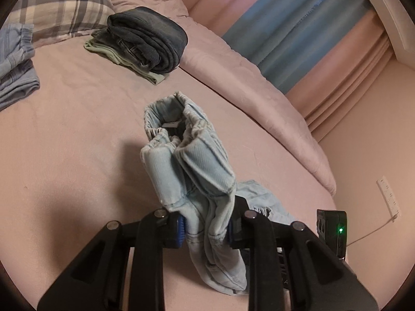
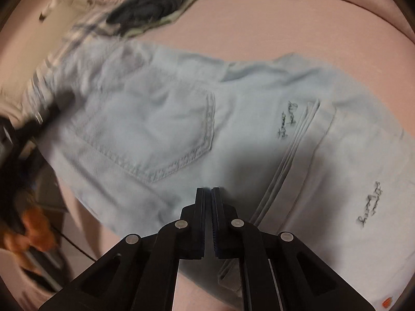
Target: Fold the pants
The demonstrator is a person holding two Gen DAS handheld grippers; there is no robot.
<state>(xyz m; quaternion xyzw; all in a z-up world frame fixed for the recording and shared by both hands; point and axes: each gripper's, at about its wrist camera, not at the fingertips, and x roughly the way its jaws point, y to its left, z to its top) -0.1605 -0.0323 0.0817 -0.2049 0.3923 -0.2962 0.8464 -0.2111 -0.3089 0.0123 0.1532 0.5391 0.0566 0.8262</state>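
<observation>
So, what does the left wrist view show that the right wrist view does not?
Only the left wrist view: the left gripper clamped on bunched fabric, striped pink and blue curtains.
Only the right wrist view: the shut right gripper above a stitched back pocket.
Both: the light blue denim pants, the folded dark jeans stack.

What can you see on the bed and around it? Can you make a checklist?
Surface: pink bed sheet, lightly creased.
Job's things: light blue jeans, waistband end lifted.
Clutter: stack of folded dark pants; another folded blue garment; plaid pillow.
Grippers: left gripper pinches the jeans; right gripper is shut, empty, over the jeans.
Cables: a cord runs to the wall power strip.
Surroundings: pink and blue curtains.
</observation>
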